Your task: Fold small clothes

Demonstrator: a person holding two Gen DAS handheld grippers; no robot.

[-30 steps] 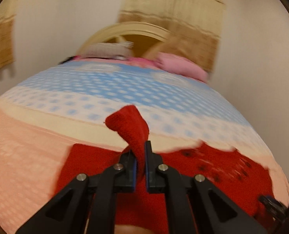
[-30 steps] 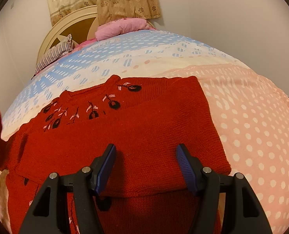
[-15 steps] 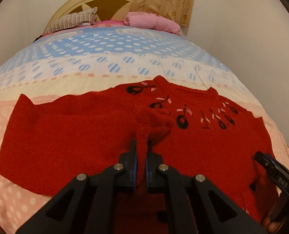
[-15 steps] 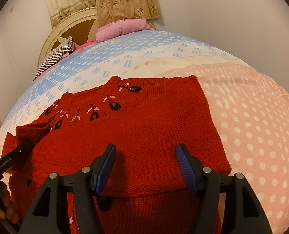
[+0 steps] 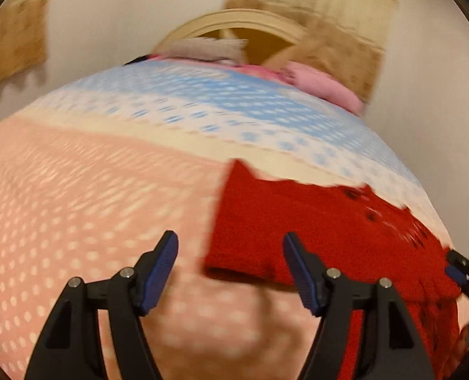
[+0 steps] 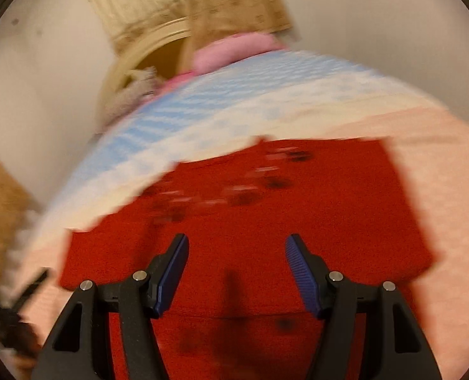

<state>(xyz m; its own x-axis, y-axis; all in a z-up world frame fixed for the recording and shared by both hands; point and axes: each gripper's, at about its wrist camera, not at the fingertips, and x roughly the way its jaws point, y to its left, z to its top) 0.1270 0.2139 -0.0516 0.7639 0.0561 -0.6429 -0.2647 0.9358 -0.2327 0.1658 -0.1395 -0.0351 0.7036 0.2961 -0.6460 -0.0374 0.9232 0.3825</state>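
Left wrist view, blurred: left gripper (image 5: 229, 267) has its fingers spread wide, holding nothing, above the pink dotted bedspread (image 5: 76, 209). The red sweater (image 5: 323, 228) lies flat ahead and to the right of it, its near left corner between the fingertips' line of sight. Pink pillow (image 5: 323, 87) far ahead by the headboard (image 5: 231, 25).

Right wrist view, blurred: right gripper (image 6: 237, 269) likewise spread apart and empty, directly over the red sweater (image 6: 266, 209), which lies folded on the bedspread (image 6: 440, 190).

Sweater (image 6: 244, 231) lies on the bedspread (image 5: 85, 196); pillows (image 5: 323, 85) behind it, by the headboard (image 5: 234, 22).
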